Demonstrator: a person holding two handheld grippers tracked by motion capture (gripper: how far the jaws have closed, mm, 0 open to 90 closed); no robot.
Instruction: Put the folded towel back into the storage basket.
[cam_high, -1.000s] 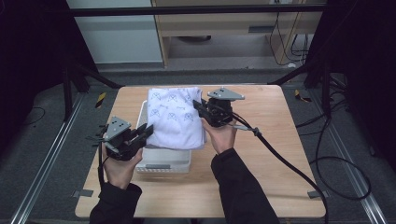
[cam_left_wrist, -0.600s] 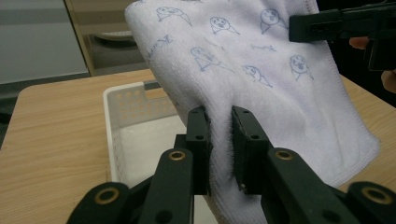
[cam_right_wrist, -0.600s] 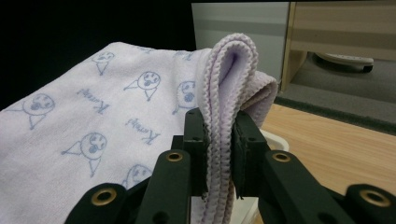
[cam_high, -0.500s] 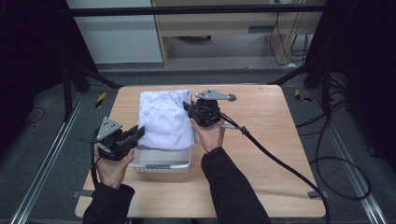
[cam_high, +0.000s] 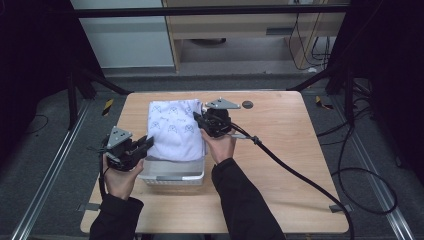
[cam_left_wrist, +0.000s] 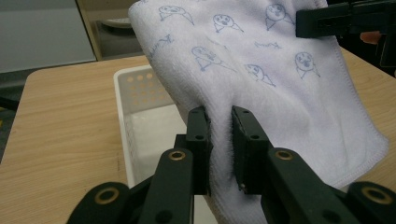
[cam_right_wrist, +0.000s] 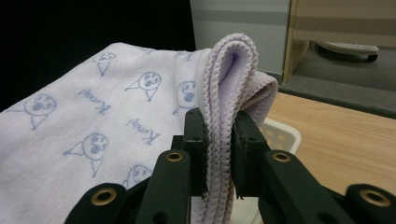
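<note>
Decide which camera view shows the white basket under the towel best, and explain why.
The high view: the basket shows its near wall and its place on the table. The left gripper view gives one perforated corner beside the towel. The right gripper view catches a bit of rim.

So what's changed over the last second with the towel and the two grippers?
Both grippers, left and right, carried the folded towel leftward and toward the person, over the white basket. Nothing was let go: each gripper stays shut on the towel. The basket and table stayed put.
</note>
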